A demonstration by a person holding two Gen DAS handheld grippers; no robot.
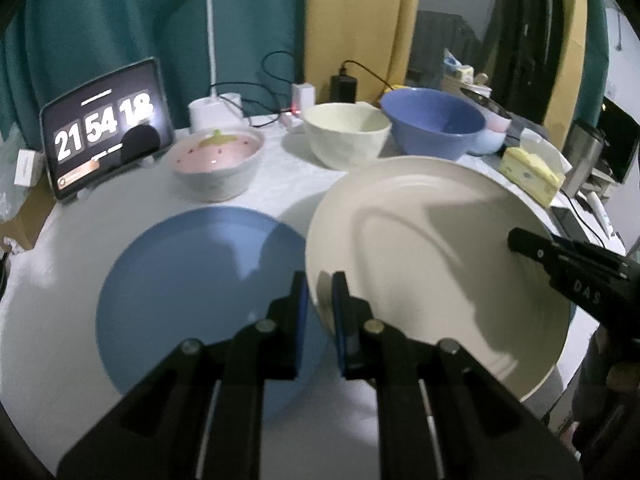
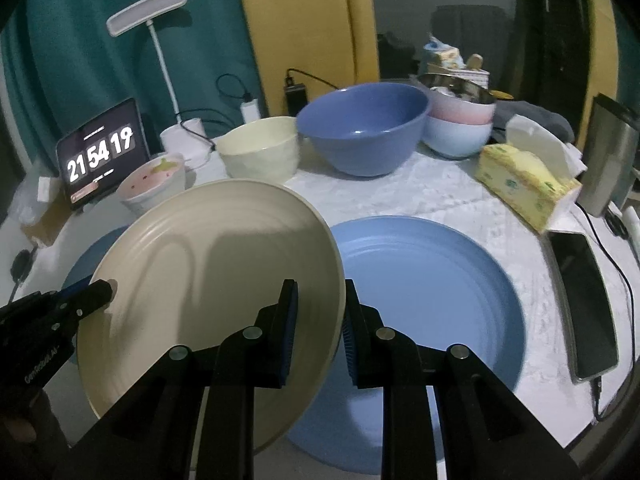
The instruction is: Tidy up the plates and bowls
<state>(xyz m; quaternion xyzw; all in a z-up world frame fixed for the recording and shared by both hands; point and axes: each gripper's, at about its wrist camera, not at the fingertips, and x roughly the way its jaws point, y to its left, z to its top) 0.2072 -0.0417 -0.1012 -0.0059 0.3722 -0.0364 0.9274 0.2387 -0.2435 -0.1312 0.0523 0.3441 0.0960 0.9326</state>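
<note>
A cream plate is held tilted above the table by both grippers. My left gripper is shut on its left rim; my right gripper is shut on its right rim, and the plate also shows in the right wrist view. The right gripper shows in the left wrist view, the left gripper in the right wrist view. A blue plate lies flat under the left side. Another blue plate lies flat on the right. At the back stand a pink strawberry bowl, a cream bowl and a large blue bowl.
A tablet showing a clock and a white lamp stand at the back left, with cables and chargers behind the bowls. Stacked pink and pale blue bowls, a yellow tissue pack, a phone and a metal cup are at the right.
</note>
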